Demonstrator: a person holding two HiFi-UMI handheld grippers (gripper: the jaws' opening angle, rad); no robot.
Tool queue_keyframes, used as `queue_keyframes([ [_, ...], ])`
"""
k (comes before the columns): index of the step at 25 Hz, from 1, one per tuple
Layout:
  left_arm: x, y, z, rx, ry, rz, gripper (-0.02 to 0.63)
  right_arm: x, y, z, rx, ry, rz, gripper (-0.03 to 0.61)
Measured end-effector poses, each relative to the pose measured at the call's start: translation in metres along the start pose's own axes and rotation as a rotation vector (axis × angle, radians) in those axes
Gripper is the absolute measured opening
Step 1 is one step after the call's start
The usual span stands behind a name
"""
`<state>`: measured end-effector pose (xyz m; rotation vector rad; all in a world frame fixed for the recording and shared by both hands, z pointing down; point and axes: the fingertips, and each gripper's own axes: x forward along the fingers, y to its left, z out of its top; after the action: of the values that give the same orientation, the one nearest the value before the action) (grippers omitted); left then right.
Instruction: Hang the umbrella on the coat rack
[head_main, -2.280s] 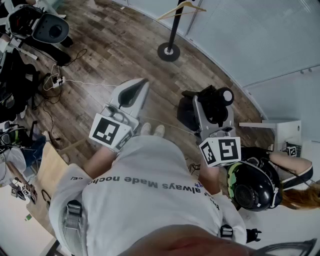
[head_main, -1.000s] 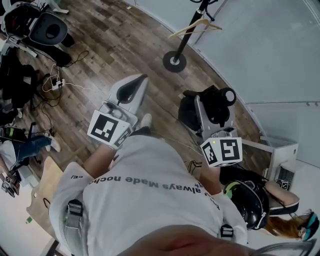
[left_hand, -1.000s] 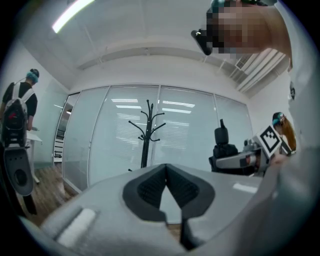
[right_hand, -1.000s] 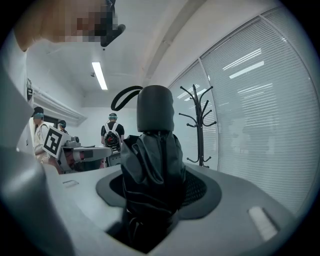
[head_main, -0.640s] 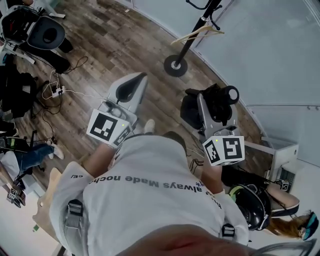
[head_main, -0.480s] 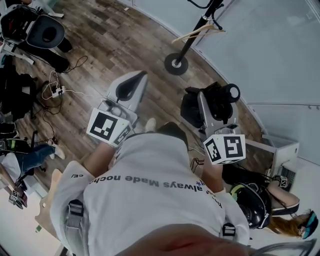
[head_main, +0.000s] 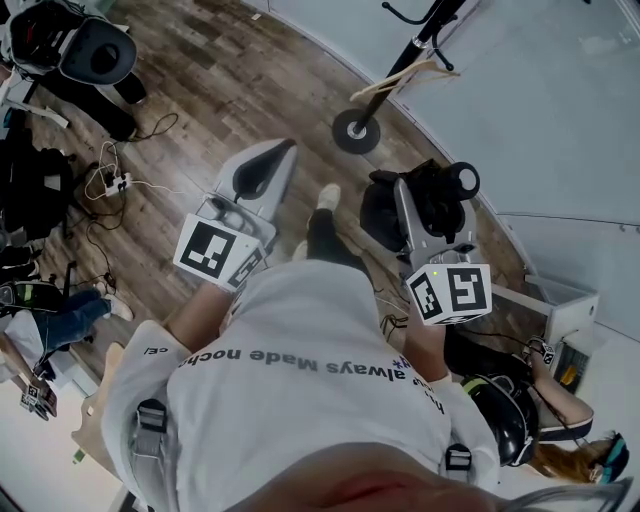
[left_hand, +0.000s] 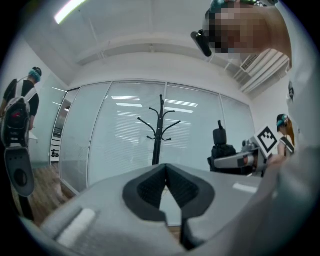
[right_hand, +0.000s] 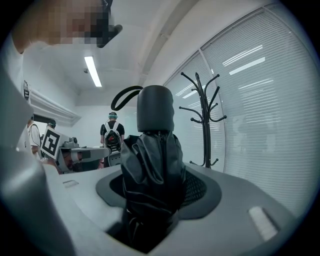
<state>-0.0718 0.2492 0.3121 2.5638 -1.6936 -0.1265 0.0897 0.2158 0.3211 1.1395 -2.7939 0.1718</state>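
Umbrella (right_hand: 152, 165), folded, clamped in the right gripper (right_hand: 156, 192), well apart from the coat rack (right_hand: 204, 117).
Its black fabric fills the gap between the pads, with the rounded handle and wrist loop pointing forward. The left gripper (left_hand: 165, 186) carries nothing, its pad tips meeting. A wooden hanger (head_main: 405, 78) hangs on the rack.

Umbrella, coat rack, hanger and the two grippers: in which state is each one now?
Umbrella, folded shut, held between the right jaws, not yet hung.
Right gripper, jaws shut on the umbrella.
Left gripper, jaws shut, nothing between them.
Coat rack, standing upright, without the umbrella.
Hanger, hanging on the coat rack.
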Motion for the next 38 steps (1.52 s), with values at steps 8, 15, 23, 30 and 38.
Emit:
queue_keyframes([
  [8, 0.059, 0.025, 0.002, 0.021, -0.006, -0.010, 0.000, 0.045, -0.043, 0.009, 0.006, -0.023, -0.003, 0.232],
  [15, 0.149, 0.065, 0.014, 0.024, -0.006, -0.018, 0.000, 0.111, -0.113, 0.026, 0.026, -0.023, -0.019, 0.232],
  [23, 0.285, 0.109, 0.030, 0.027, -0.005, -0.029, 0.000, 0.197, -0.213, 0.070, 0.015, -0.035, -0.007, 0.230],
  [30, 0.351, 0.137, 0.024, 0.005, -0.012, -0.071, 0.000, 0.243, -0.263, 0.077, -0.002, -0.015, -0.044, 0.230],
  [38, 0.416, 0.189, 0.034, 0.003, 0.003, -0.158, 0.000, 0.313, -0.290, 0.095, 0.006, 0.000, -0.106, 0.230],
])
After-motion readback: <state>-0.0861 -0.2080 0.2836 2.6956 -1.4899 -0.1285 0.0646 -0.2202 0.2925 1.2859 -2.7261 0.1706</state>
